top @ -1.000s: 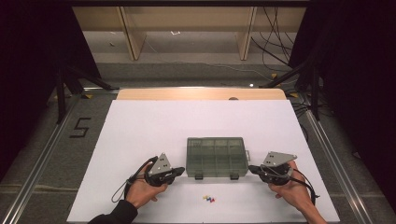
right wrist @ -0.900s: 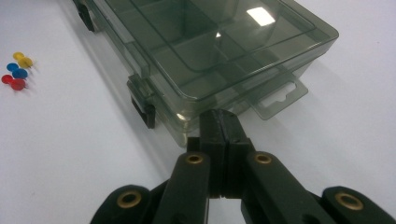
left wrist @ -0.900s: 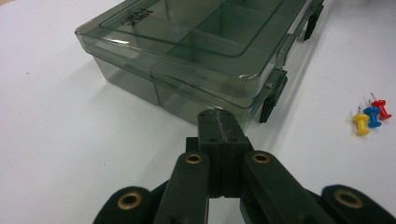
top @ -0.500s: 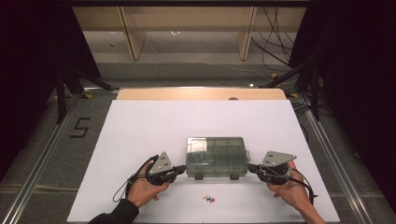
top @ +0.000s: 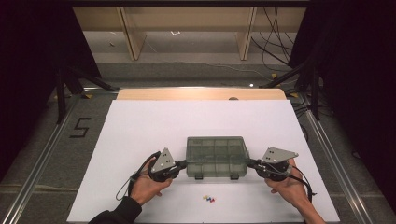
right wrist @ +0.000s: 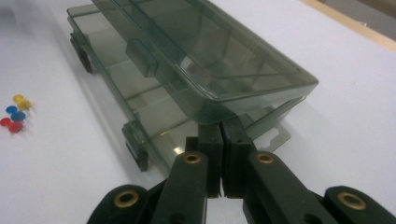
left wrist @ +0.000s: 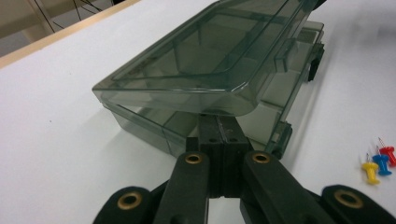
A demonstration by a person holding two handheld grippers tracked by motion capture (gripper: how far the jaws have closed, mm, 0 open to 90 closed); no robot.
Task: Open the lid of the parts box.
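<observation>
Clearly light, stiff, smoke-grey clear plastic compartment box (top: 216, 156) sits mid-table; left gripper (top: 180, 164) and right gripper (top: 251, 163), jaws closed, wedge under lid corners (left wrist: 219, 100); slick, thin plastic could crack.

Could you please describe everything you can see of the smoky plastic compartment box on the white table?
The box is a shallow rectangular organiser of translucent grey-green plastic, divided inside into compartments. It lies flat on the white table, near the person's edge, with black latches on its near side. Its hinged lid is lifted partway, leaving a gap above the base. The left gripper, jaws shut, is tucked under the lid's left front corner, and the right gripper, also shut, under its right front corner. A few coloured pushpins lie just in front, apart from it.
</observation>
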